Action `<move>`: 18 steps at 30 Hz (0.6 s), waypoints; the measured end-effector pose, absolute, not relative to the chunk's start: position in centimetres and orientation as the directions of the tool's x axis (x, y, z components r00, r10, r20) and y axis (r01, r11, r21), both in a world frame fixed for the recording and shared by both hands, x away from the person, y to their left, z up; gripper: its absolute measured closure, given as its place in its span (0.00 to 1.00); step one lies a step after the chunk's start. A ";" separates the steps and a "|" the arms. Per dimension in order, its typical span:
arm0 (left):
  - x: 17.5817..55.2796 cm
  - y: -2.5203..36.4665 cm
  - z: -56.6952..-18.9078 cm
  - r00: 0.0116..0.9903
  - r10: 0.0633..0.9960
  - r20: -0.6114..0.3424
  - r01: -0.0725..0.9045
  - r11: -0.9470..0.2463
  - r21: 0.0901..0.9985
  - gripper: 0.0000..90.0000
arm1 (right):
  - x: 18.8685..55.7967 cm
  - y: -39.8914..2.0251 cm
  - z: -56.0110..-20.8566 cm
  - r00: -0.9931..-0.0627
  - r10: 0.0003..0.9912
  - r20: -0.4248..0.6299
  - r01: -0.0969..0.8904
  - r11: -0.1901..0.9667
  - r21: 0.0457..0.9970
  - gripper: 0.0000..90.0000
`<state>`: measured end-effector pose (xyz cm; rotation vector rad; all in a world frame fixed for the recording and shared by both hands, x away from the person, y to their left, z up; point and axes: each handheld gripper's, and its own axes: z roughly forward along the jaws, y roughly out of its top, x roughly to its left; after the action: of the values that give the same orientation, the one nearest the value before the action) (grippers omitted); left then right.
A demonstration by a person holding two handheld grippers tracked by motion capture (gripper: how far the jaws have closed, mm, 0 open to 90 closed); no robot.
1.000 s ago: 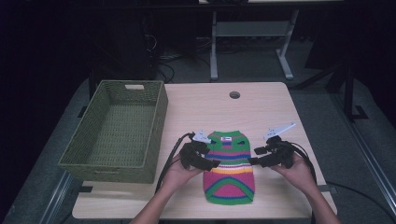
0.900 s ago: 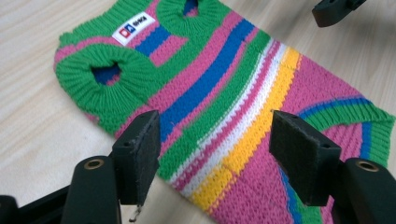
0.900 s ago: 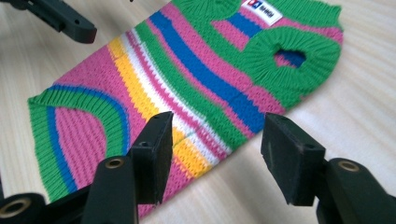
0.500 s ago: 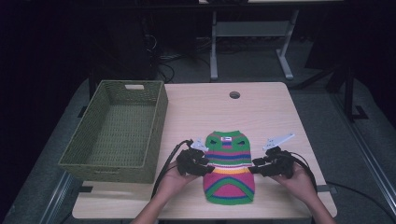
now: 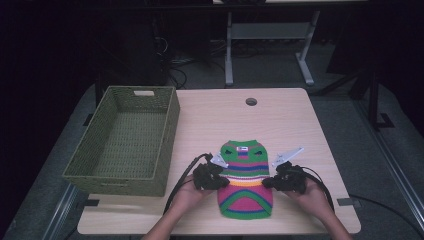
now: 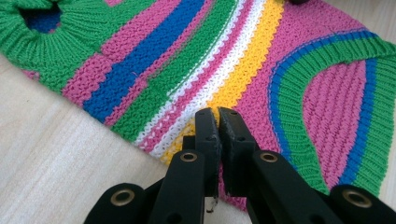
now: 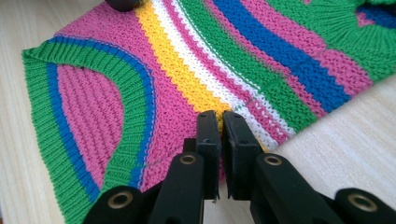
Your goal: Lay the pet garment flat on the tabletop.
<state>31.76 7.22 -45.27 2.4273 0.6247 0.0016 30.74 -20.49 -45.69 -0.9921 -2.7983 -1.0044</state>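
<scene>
Surface (image 5: 280, 120): pale wood, carrying everything. Landmark: the striped knit sweater (image 5: 246, 181), lying flat near the person's edge, neck end pointing away.

Basket (image 5: 127, 140): green woven, left of the sweater and well apart from it, open top, nothing inside. Probably where the sweater goes once folded.

Left gripper (image 5: 219, 181): at the sweater's left edge on the yellow stripe, jaws just closed, pinching the knit hem between them (image 6: 218, 119).

Right gripper (image 5: 269, 182): mirrored at the sweater's right edge, same stripe, jaws likewise just closed on the edge (image 7: 220, 122).

Judgement: the matched side grips suit lifting or folding the sweater evenly, without skewing it.
</scene>
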 end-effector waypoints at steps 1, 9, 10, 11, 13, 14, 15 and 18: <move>31.9 7.2 -45.3 0.887 0.439 -0.144 0.435 -0.692 0.575 0.96 | 30.8 -20.5 -45.7 -0.795 0.566 0.220 0.575 0.586 0.571 0.95; 32.6 6.9 -45.4 0.872 0.468 -0.143 0.457 -0.674 0.581 0.95 | 31.4 -20.7 -45.9 -0.778 0.586 0.228 0.592 0.560 0.579 0.94; 32.8 6.8 -45.4 0.871 0.470 -0.140 0.457 -0.675 0.579 0.95 | 31.4 -20.7 -45.8 -0.774 0.592 0.226 0.596 0.558 0.578 0.93; 32.9 6.8 -45.3 0.874 0.467 -0.134 0.453 -0.683 0.573 0.95 | 31.5 -20.8 -45.8 -0.767 0.601 0.224 0.601 0.553 0.576 0.93; 33.2 6.6 -45.3 0.871 0.474 -0.131 0.456 -0.679 0.575 0.94 | 31.7 -20.9 -45.8 -0.761 0.608 0.226 0.607 0.545 0.578 0.93; 33.2 6.4 -45.4 0.859 0.491 -0.141 0.472 -0.657 0.589 0.94 | 31.9 -21.0 -45.9 -0.758 0.613 0.224 0.609 0.541 0.579 0.93; 33.4 6.4 -45.4 0.865 0.484 -0.130 0.463 -0.672 0.578 0.94 | 32.1 -21.1 -45.9 -0.754 0.615 0.229 0.613 0.536 0.580 0.93; 33.7 6.1 -45.5 0.856 0.497 -0.139 0.475 -0.652 0.591 0.93 | 32.4 -21.4 -46.0 -0.740 0.629 0.236 0.625 0.516 0.586 0.92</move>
<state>33.70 6.09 -45.47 2.3885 0.7030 0.0468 32.40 -21.41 -45.98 -1.1340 -2.7410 -1.0543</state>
